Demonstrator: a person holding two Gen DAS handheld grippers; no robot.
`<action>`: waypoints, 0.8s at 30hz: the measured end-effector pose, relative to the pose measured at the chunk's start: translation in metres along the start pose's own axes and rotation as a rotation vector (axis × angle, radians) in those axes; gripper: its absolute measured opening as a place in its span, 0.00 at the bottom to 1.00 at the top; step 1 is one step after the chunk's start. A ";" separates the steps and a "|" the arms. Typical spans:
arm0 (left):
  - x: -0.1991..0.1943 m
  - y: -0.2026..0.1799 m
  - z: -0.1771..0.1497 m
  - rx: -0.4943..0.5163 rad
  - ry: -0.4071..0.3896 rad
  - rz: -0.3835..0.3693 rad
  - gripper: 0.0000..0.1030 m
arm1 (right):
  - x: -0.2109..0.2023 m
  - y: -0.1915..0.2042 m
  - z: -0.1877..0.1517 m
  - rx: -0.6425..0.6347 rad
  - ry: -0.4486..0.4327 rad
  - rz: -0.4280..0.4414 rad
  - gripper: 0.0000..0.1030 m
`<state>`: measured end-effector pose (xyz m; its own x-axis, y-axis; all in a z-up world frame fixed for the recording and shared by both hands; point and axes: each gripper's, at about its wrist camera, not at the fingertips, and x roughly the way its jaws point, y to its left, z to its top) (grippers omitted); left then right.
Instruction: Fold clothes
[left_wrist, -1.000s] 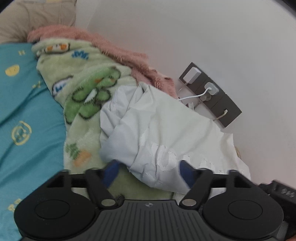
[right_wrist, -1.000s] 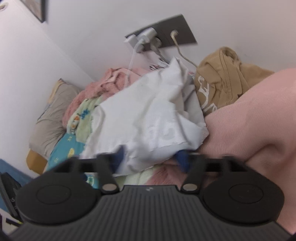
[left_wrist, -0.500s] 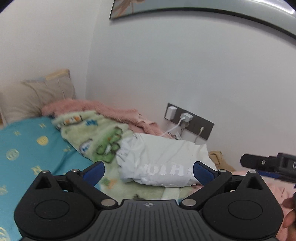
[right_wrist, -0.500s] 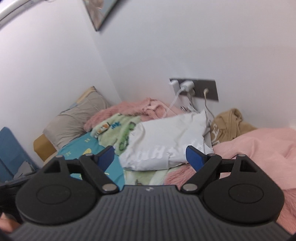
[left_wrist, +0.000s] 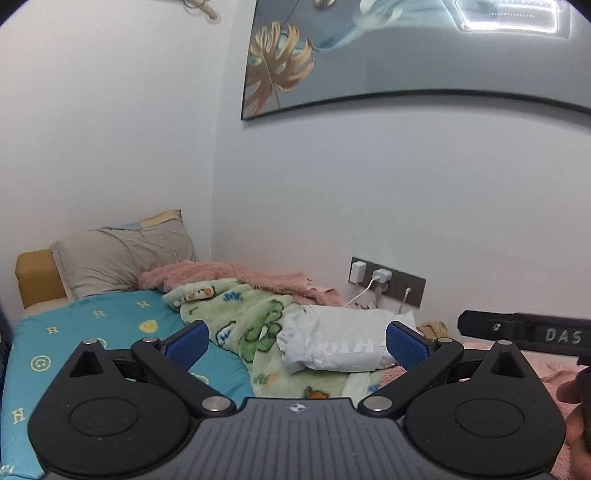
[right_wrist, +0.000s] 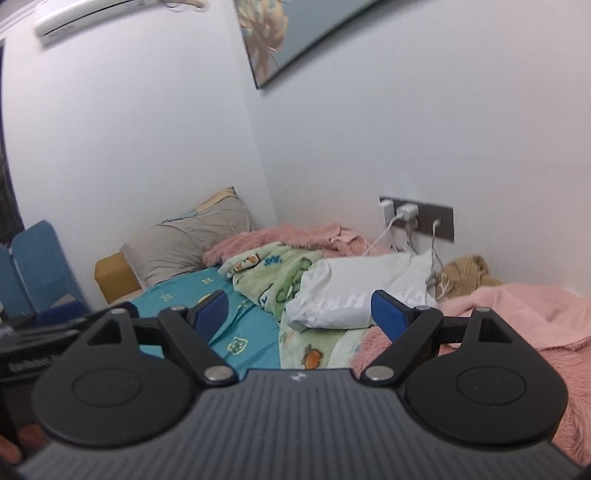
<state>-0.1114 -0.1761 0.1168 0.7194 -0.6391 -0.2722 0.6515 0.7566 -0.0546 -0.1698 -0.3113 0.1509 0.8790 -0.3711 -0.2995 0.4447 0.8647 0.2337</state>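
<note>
The left gripper (left_wrist: 297, 341) is nearest to its camera, and its two blue pads are spread wide with nothing between them. The right gripper (right_wrist: 301, 312) is also spread wide and holds nothing. Both of them hang in the air above the bed, well apart from the clothes.

Under the grippers lies the teal bed sheet (left_wrist: 110, 332) with yellow letters and faces on it. A little farther, a green fleece blanket (left_wrist: 240, 314) with cartoon animals is bunched along the middle of the bed. The folded white shirt (left_wrist: 340, 347) rests on this green blanket, with grey letters on its front side, and it looks like a compact bundle. To the right of it spreads a pink blanket (right_wrist: 517, 314). Behind the white shirt, near the wall, sits a crumpled tan garment (right_wrist: 465, 273).

Farther back, a fluffy pink blanket (left_wrist: 229, 275) lies against the wall, and a grey pillow (left_wrist: 122, 258) stands at the head of the bed. On the wall there is a dark socket panel (left_wrist: 388, 282) with white chargers, and above it hangs a picture (left_wrist: 369, 59) with golden leaves.
</note>
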 end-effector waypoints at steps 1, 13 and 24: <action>-0.007 0.001 -0.002 -0.006 -0.006 -0.008 1.00 | -0.004 0.004 -0.003 -0.013 -0.008 0.001 0.83; -0.021 0.012 -0.033 -0.019 -0.023 -0.011 1.00 | -0.001 0.020 -0.031 -0.071 -0.040 -0.040 0.83; -0.005 0.024 -0.060 0.004 -0.018 -0.003 1.00 | 0.022 0.031 -0.054 -0.066 -0.024 -0.071 0.83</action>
<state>-0.1137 -0.1465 0.0596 0.7215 -0.6438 -0.2550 0.6548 0.7541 -0.0513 -0.1459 -0.2749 0.1014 0.8501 -0.4393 -0.2903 0.4941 0.8562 0.1513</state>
